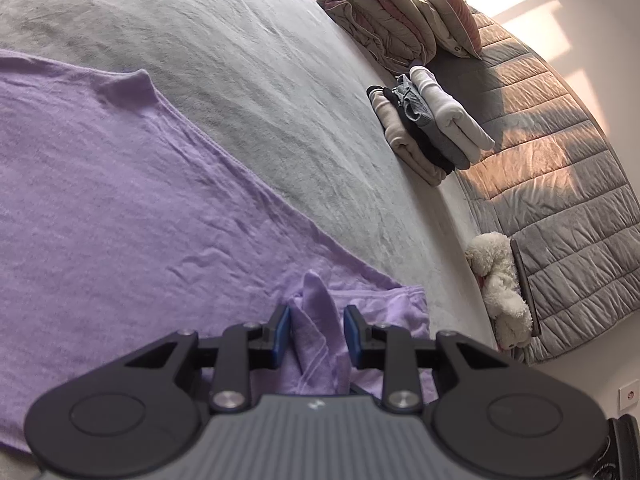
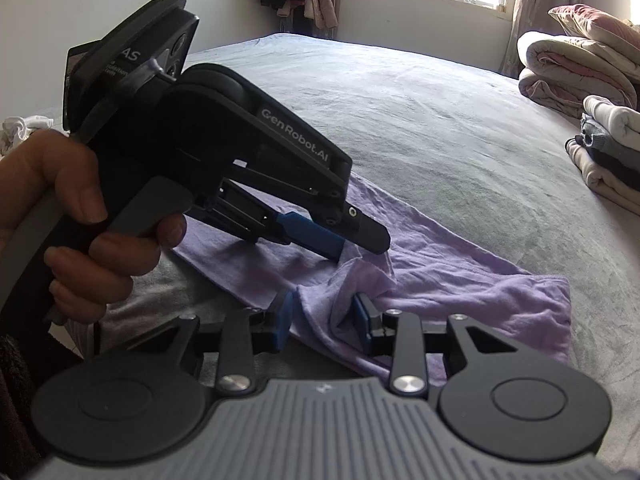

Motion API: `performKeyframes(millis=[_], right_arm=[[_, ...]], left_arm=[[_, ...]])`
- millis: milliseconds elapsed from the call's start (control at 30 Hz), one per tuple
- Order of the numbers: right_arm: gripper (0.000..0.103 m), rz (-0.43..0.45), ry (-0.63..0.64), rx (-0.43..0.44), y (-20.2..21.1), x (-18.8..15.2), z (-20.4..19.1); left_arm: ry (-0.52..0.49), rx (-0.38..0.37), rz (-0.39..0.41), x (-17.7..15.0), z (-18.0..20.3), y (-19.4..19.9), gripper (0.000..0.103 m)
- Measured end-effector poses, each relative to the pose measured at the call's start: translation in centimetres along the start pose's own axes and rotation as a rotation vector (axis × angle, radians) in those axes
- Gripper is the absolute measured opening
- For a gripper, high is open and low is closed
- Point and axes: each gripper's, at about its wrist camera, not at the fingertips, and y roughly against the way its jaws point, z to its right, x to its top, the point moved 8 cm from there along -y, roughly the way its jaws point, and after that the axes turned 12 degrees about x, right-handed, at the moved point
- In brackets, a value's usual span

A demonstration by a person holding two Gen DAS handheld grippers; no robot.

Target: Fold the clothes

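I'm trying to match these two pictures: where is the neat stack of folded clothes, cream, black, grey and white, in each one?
Left wrist view: the stack of folded clothes sits upper right, beside the quilted grey headboard.
Right wrist view: the stack is at the far right edge, partly cut off.
Shared landmark: the rolled cream and pink duvet next to it.

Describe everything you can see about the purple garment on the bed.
The purple garment is a thin, soft-looking lilac knit with stitched hems, spread mostly flat and lightly wrinkled on the grey bed cover. Its near edge is bunched into a raised fold that stands between the fingers of the left gripper. Another bunched part lies between the fingers of the right gripper.
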Motion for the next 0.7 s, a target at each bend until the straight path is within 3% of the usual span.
performKeyframes(millis=[67,133,167,300,367,433,567,700], right_arm=[[0.025,-0.008,0.038,-0.014,-0.3,0.1,-0.3],[0.009,-0.015,0.079,-0.028,-0.4,0.2,-0.6],[0.008,-0.018,0.091,-0.026,-0.4,0.2,-0.7],[0.007,-0.014,0.051,0.012,0.3,0.2,-0.4],[0.007,-0.013,0.036,0.015,0.4,0.2,-0.1],[0.014,-0.018,0.034,0.018,0.3,0.2,-0.1],[0.016,-0.034,0.083,0.015,-0.3,0.3,-0.9],[0.017,-0.056,0.137,-0.014,-1.1,0.1,-1.3]], left_arm=[[-0.001,0.001,0.001,0.0,0.0,0.0,0.029],[0.000,0.001,0.002,0.0,-0.1,0.1,0.028],[0.001,0.002,0.003,0.0,-0.1,0.2,0.028],[0.004,0.005,0.005,0.2,-0.3,0.3,0.028],[-0.002,0.007,0.006,0.2,-0.2,0.4,0.021],[-0.014,0.015,0.007,0.1,-0.1,0.3,0.013],[-0.026,0.037,0.012,0.1,-0.1,0.3,0.005],[-0.019,0.042,0.010,0.2,-0.3,0.4,0.004]])
